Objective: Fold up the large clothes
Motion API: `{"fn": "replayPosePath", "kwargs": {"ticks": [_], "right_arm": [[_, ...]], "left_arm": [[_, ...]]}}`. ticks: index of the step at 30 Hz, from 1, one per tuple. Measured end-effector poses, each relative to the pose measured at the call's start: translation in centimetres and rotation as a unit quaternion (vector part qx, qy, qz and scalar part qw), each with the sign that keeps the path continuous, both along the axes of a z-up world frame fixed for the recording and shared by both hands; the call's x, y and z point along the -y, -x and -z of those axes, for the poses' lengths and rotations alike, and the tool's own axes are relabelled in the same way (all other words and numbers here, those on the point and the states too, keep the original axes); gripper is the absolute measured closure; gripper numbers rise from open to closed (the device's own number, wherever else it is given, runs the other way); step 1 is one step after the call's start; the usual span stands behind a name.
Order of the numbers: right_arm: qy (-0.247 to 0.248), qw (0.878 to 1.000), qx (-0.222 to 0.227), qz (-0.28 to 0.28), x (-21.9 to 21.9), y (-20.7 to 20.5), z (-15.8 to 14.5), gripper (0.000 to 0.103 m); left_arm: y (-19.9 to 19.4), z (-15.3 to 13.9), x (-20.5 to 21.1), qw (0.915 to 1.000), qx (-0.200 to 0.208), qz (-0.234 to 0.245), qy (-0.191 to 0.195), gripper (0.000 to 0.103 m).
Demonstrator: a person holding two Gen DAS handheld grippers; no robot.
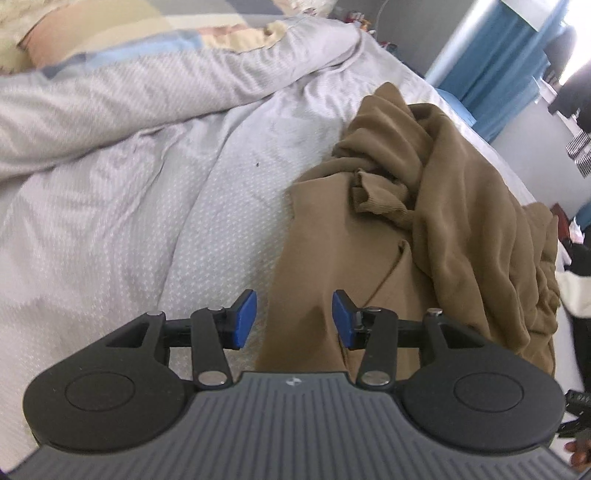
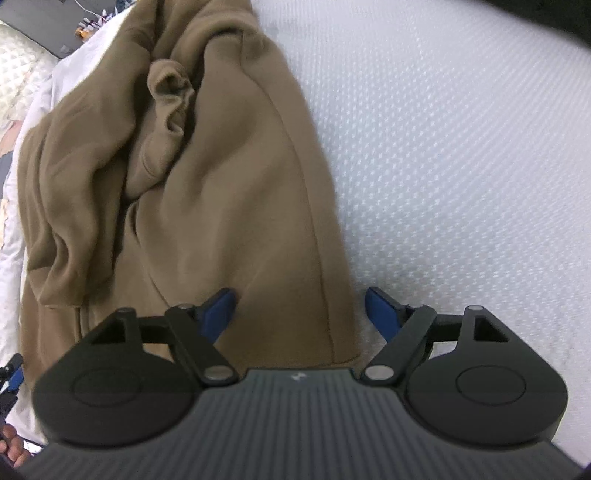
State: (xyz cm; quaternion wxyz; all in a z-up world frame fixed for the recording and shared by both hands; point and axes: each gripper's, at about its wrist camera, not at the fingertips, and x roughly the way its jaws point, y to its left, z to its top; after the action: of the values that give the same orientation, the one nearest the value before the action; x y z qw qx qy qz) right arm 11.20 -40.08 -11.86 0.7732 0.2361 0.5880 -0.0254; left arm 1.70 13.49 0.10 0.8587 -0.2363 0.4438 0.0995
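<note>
A large tan-brown garment (image 1: pixel 436 221) lies crumpled on a bed with a pale patterned sheet (image 1: pixel 140 229). In the left wrist view my left gripper (image 1: pixel 294 319) hovers over the garment's near left edge, jaws open, blue pads clear of the cloth. The right wrist view shows the same garment (image 2: pixel 229 192) bunched toward the upper left, with a ribbed cuff (image 2: pixel 173 83) sticking up. My right gripper (image 2: pixel 301 315) stands wide open over the garment's near right edge, one pad above the cloth and the other above the sheet. Neither gripper holds anything.
A rumpled grey-white duvet (image 1: pixel 147 88) and a patchwork pillow (image 1: pixel 92 33) lie at the far side. Blue curtains (image 1: pixel 506 62) hang at the upper right. A hand (image 2: pixel 11 446) shows at the lower left corner. Bare sheet (image 2: pixel 461 166) spreads to the right of the garment.
</note>
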Motion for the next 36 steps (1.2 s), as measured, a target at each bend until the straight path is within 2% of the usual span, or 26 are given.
{"fn": "replayPosePath", "kwargs": {"ticks": [2,4,8,14,19,20,22,23,24,26,32,36], "right_arm": [[0.003,1.0,0.003,0.0,-0.6,-0.1,0.4,0.012],[-0.003,1.0,0.008,-0.006,-1.2,0.0,0.5,0.012],[-0.037,0.999,0.028,-0.019,-1.8,0.3,0.2,0.012],[-0.12,0.989,0.082,-0.035,-2.1,0.7,-1.1,0.011],[-0.217,0.964,0.147,-0.045,-1.8,1.0,-2.7,0.011],[-0.235,0.957,0.162,-0.045,-1.9,1.1,-3.1,0.011],[-0.281,0.936,0.208,-0.05,-1.9,1.3,-4.0,0.012],[-0.289,0.929,0.221,-0.064,-2.0,1.3,-4.6,0.012],[-0.282,0.929,0.225,-0.08,-2.5,1.2,-4.9,0.012],[-0.255,0.94,0.207,-0.092,-3.3,1.0,-4.6,0.012],[-0.229,0.967,0.108,-0.028,-2.9,-0.3,-1.0,0.013],[-0.143,0.987,0.062,-0.025,-3.5,0.2,-0.2,0.013]], "left_arm": [[-0.3,0.6,-0.5,0.9998,-0.003,-0.007,0.017,0.05],[-0.5,1.2,-1.0,0.9993,-0.006,-0.016,0.034,0.05],[-0.6,1.9,-1.8,0.9974,-0.012,-0.024,0.067,0.049],[-0.8,2.3,-2.2,0.9962,-0.016,-0.023,0.083,0.048],[-1.0,2.7,-2.5,0.9945,-0.023,-0.02,0.101,0.048],[-1.1,2.8,-2.5,0.9938,-0.024,-0.019,0.106,0.048],[-1.1,3.0,-2.7,0.9926,-0.028,-0.018,0.117,0.048],[-1.2,3.1,-2.7,0.992,-0.031,-0.016,0.121,0.048],[-1.2,3.2,-2.8,0.9913,-0.034,-0.015,0.126,0.048],[-1.3,3.4,-2.9,0.9902,-0.04,-0.017,0.132,0.048],[-1.6,3.9,-3.0,0.9883,-0.054,-0.015,0.142,0.048],[-1.8,4.2,-3.0,0.9877,-0.058,-0.015,0.145,0.048]]}}
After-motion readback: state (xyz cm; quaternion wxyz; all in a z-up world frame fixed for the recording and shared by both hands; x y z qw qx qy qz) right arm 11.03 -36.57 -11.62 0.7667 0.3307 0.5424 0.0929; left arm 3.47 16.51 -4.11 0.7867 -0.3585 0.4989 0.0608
